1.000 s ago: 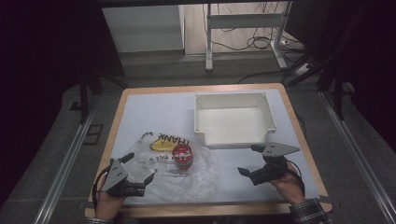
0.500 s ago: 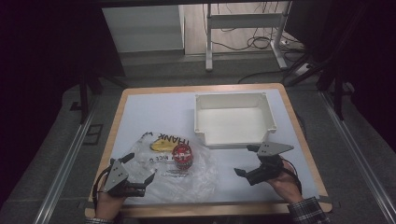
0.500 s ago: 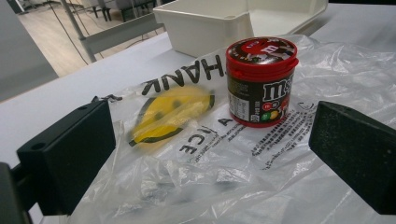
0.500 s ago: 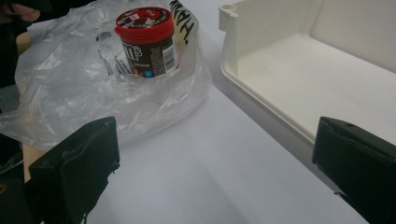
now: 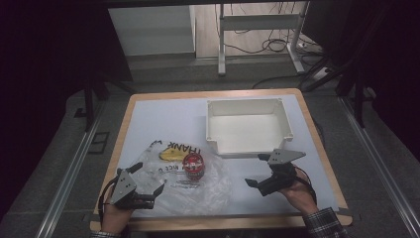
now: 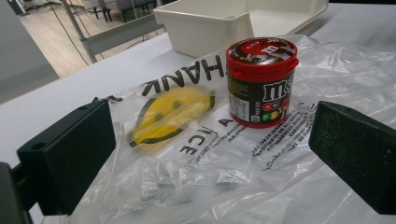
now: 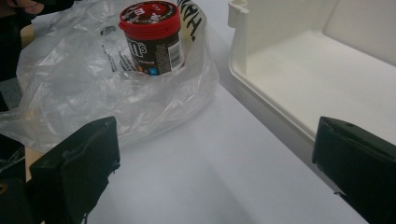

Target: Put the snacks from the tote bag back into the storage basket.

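the right tool (image 5: 256, 170), jaws wide, has edged left toward the candy jar (image 5: 193, 165) standing on the plastic bag (image 5: 208, 186), the left tool (image 5: 150, 183) wide at the bag's edge; next, likely closing in to grasp.

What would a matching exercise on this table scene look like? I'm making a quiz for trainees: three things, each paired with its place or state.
Things:
1. round brown candy tub with red lid
2. rectangular white plastic bin
3. clear crinkled plastic bag with black lettering

Places or states:
A. empty, at the table's far right
B. spread flat on the white tabletop
C. standing upright on the bag

Pairs: 1-C, 2-A, 3-B
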Demonstrator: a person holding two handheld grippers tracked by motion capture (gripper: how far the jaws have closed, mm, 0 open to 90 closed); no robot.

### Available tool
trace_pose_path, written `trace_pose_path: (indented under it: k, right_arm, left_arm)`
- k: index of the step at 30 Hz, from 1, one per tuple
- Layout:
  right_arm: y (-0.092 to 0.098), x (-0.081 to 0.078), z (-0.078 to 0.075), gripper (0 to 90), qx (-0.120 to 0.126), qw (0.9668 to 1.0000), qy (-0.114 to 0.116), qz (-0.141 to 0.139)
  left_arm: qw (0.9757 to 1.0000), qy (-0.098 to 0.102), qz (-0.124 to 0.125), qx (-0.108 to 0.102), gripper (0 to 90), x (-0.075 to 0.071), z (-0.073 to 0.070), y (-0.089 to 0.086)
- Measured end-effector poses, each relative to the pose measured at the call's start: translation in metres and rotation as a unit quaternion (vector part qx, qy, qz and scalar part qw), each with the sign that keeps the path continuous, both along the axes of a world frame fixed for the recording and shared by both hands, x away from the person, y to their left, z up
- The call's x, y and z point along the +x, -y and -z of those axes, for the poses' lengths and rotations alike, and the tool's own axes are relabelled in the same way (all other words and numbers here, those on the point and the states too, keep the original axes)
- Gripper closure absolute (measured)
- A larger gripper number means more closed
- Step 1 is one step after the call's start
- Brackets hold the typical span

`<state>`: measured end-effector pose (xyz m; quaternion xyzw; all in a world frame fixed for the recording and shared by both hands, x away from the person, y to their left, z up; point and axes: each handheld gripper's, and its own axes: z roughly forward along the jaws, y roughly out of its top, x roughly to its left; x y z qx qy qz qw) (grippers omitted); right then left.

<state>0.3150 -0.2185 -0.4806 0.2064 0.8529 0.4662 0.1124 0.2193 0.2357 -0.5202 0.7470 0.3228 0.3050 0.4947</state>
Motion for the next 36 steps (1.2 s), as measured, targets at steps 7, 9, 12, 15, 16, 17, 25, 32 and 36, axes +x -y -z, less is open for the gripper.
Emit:
trace_pose_path:
  k: [7, 9, 12, 15, 16, 17, 25, 32, 36]
  right_arm:
    - [-0.01, 0.001, 0.001, 1.1, -0.004, 0.9999, 0.001, -0.013]
    - [-0.012, 0.001, 0.001, 1.1, -0.003, 0.9999, 0.002, -0.014]
    - [-0.014, 0.002, 0.001, 1.1, -0.002, 0.9999, 0.002, -0.015]
    - [-0.015, 0.003, 0.0, 1.1, 0.001, 0.9999, 0.003, -0.016]
    - [-0.015, 0.003, 0.0, 1.1, 0.002, 0.9999, 0.003, -0.017]
    - [-0.015, 0.003, 0.0, 1.1, 0.003, 0.9998, 0.004, -0.018]
    - [-0.023, 0.004, 0.0, 1.0, 0.005, 0.9995, 0.004, -0.03]
    - [-0.03, 0.004, 0.002, 1.0, 0.005, 0.9992, 0.004, -0.04]
    - [-0.033, 0.005, 0.002, 1.0, 0.009, 0.9989, 0.004, -0.046]
  left_arm:
    - [1.0, 0.0, 0.0, 0.001, 0.4, 0.0, 0.0, 0.0]
    - [1.0, 0.0, 0.0, 0.001, 0.4, 0.0, 0.0, 0.0]
    - [1.0, 0.0, 0.0, 0.001, 0.4, 0.0, 0.0, 0.0]
    - [1.0, 0.001, 0.0, 0.002, 0.4, 0.0, 0.0, 0.0]
    - [1.0, 0.001, 0.0, 0.002, 0.4, 0.0, 0.0, 0.0]
    - [1.0, 0.001, 0.0, 0.002, 0.4, 0.0, 0.0, 0.0]
    - [1.0, 0.0, -0.001, 0.003, 0.4, 0.0, 0.0, 0.0]
    - [1.0, -0.003, 0.0, 0.0, 0.4, 0.0, 0.0, 0.0]
    - [0.9999, -0.007, 0.003, -0.007, 0.4, 0.001, 0.0, -0.001]
